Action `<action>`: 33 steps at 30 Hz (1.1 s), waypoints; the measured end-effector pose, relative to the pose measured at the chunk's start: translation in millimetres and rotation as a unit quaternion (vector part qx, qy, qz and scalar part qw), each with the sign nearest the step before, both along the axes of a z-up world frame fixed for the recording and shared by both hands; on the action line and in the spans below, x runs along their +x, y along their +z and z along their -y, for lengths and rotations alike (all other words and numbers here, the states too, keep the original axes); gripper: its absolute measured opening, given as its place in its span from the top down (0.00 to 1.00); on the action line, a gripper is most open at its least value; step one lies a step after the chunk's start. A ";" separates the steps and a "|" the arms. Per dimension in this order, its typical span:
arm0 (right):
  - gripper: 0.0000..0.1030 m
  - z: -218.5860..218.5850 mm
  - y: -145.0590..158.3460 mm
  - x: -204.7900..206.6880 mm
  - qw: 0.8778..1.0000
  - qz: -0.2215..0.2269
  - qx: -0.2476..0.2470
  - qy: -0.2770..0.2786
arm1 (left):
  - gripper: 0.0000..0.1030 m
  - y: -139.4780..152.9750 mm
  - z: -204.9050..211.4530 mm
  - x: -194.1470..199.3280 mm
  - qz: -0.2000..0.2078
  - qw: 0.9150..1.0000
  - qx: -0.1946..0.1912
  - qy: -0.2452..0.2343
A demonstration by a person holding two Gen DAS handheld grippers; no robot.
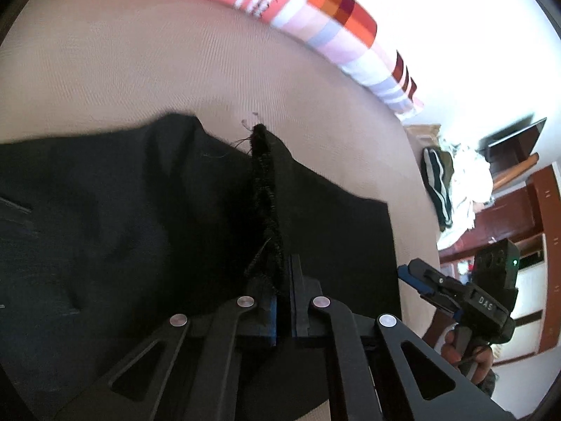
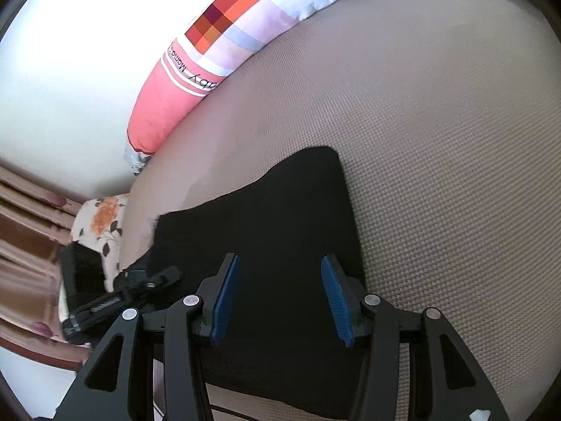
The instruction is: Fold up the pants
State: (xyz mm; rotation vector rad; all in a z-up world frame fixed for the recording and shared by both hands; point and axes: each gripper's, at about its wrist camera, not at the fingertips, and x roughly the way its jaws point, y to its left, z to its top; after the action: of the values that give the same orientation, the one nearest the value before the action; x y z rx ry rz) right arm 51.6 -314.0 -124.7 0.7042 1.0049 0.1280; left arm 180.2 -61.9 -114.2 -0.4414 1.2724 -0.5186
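Black pants [image 1: 140, 210] lie spread on a beige woven mat [image 1: 140, 70]. My left gripper [image 1: 284, 263] is shut on a frayed hem [image 1: 266, 182] of the pants, and that fold of cloth stands up out of the jaws. To its right, my right gripper [image 1: 412, 273] is held in a person's hand at the edge of the pants. In the right wrist view, my right gripper [image 2: 280, 263] is open above a flat corner of the pants [image 2: 280, 210], with its blue pads [image 2: 224, 301] apart and nothing pressed between them. The left gripper [image 2: 168, 275] shows dark at the left.
A long pink and checked bolster [image 1: 315, 10] runs along the far edge of the mat [image 2: 438, 140]. A heap of clothes [image 1: 455, 182] and brown wooden furniture [image 1: 519, 210] lie beyond the mat's right end. A floral cushion [image 2: 101, 221] sits at the left.
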 end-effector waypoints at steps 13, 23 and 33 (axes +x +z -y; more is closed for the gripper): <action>0.55 -33.3 14.5 41.2 0.988 0.033 -0.143 0.042 | 0.95 -28.3 -31.1 -9.0 -0.015 0.999 0.046 0.007; 0.55 -61.3 -4.3 73.9 0.969 0.004 -0.230 0.087 | 0.92 -28.7 -33.1 -6.4 -0.011 0.999 0.041 0.003; 0.55 -52.4 -6.6 26.5 0.974 -0.026 -0.186 0.129 | 0.83 -13.8 -43.9 -44.9 0.011 0.994 0.107 -0.017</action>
State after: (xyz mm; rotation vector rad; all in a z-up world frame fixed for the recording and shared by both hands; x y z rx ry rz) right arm 78.1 -261.6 -131.3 0.2352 1.1297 0.1430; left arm 135.3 -18.0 -128.0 -0.2344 1.3010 -0.4090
